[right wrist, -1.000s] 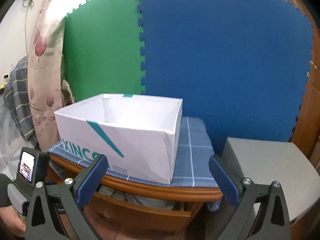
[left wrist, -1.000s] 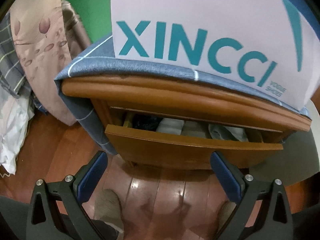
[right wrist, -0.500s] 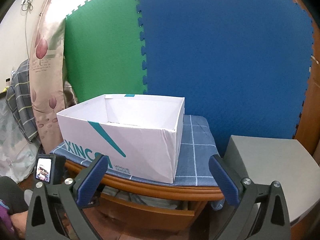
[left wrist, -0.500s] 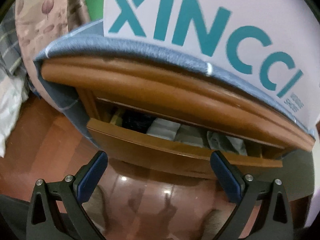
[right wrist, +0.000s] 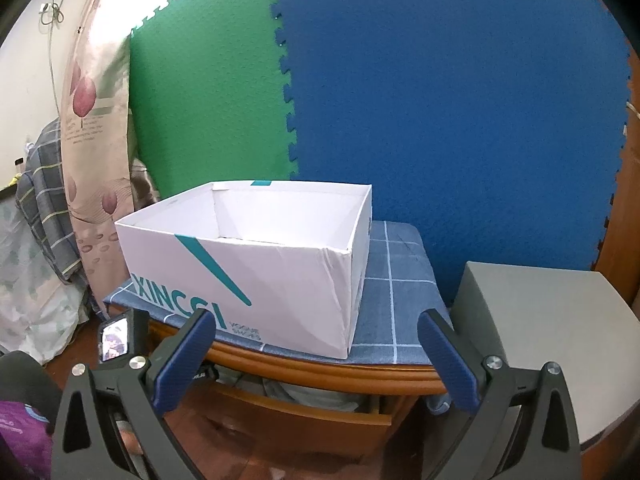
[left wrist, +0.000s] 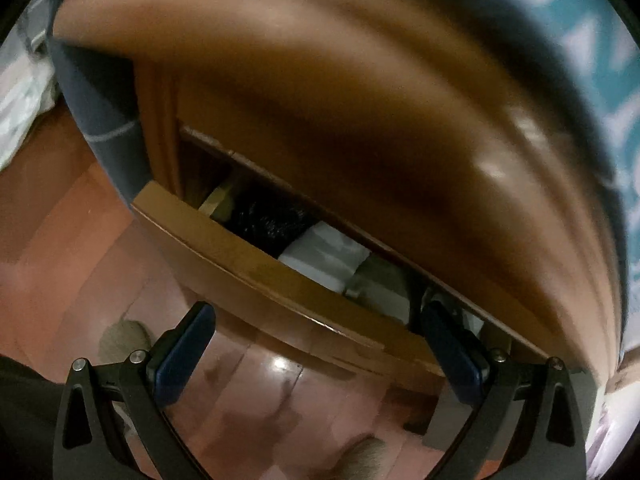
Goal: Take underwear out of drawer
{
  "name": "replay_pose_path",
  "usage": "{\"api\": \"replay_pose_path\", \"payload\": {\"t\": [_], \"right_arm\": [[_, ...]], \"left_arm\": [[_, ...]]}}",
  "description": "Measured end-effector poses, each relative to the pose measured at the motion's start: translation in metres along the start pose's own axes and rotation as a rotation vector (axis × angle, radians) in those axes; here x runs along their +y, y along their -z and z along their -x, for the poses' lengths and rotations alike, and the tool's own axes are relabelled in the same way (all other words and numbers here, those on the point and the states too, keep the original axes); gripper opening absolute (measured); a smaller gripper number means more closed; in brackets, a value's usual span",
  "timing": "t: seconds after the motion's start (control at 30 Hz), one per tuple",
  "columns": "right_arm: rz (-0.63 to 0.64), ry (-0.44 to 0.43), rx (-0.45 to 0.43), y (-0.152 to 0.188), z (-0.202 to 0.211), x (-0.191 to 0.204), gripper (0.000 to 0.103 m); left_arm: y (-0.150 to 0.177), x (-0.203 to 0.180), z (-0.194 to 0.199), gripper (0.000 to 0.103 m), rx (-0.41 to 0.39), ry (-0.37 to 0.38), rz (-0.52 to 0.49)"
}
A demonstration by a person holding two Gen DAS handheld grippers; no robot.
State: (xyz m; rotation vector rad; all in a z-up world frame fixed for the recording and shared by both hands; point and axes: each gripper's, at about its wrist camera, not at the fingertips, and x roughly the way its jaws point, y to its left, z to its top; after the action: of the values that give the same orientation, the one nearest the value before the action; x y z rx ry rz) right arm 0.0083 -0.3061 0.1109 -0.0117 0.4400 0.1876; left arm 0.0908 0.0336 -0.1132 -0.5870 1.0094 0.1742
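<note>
In the left wrist view a wooden drawer point(left wrist: 256, 268) stands partly open under the table edge. Folded underwear lies inside: a black piece point(left wrist: 268, 216), a white one point(left wrist: 328, 256) and a grey one point(left wrist: 380, 292). My left gripper point(left wrist: 316, 344) is open and empty, close in front of the drawer front, its right finger at the gap. In the right wrist view my right gripper point(right wrist: 316, 348) is open and empty, held back from the table; the drawer point(right wrist: 304, 404) shows below it, with the left gripper's body point(right wrist: 120, 336) at its left end.
A white open XINCCI shoe box point(right wrist: 256, 272) stands on the blue checked cloth point(right wrist: 392, 304) over the wooden table. A grey cabinet point(right wrist: 536, 320) stands to the right. Green and blue foam mats cover the wall. Curtain and bedding lie at the left. The floor is red wood.
My left gripper has moved in close to the drawer and tilted, so the table edge fills the view. The right gripper has barely moved.
</note>
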Motion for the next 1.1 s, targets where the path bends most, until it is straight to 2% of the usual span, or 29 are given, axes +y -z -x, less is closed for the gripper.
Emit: {"api": "replay_pose_path", "payload": {"t": [0.2,0.47,0.57,0.63,0.7,0.77,0.83,0.93,1.03,1.1], "right_arm": [[0.014,-0.017,-0.006,0.001,0.003,0.002,0.103],[0.017,-0.032,0.003,0.001,0.003,0.001,0.103],[0.009,-0.041,0.008,0.001,0.003,0.0,0.103],[0.008,-0.048,0.014,0.001,0.001,0.0,0.103],[0.008,-0.055,0.02,0.001,0.0,0.0,0.103],[0.008,-0.065,0.025,0.001,0.0,0.0,0.103],[0.007,-0.075,0.031,0.001,-0.001,0.0,0.103],[0.01,-0.097,0.043,0.002,-0.002,0.002,0.103],[0.026,-0.099,0.052,0.004,-0.003,0.006,0.103],[0.03,-0.103,0.056,0.005,-0.004,0.007,0.103]], "left_arm": [[0.004,0.007,-0.012,0.102,0.002,0.026,0.085],[0.017,0.007,-0.014,0.102,-0.054,0.061,0.172],[0.025,0.017,-0.018,0.103,-0.047,0.101,0.262],[0.029,0.026,-0.027,0.103,-0.003,0.162,0.365],[0.028,0.041,-0.045,0.103,0.105,0.256,0.47],[0.025,0.043,-0.047,0.103,0.135,0.271,0.471],[0.018,0.035,-0.04,0.103,0.097,0.203,0.394],[0.017,0.038,-0.04,0.103,0.124,0.221,0.445],[0.013,0.038,-0.037,0.103,0.113,0.2,0.402],[0.011,0.039,-0.032,0.103,0.128,0.194,0.42]]}}
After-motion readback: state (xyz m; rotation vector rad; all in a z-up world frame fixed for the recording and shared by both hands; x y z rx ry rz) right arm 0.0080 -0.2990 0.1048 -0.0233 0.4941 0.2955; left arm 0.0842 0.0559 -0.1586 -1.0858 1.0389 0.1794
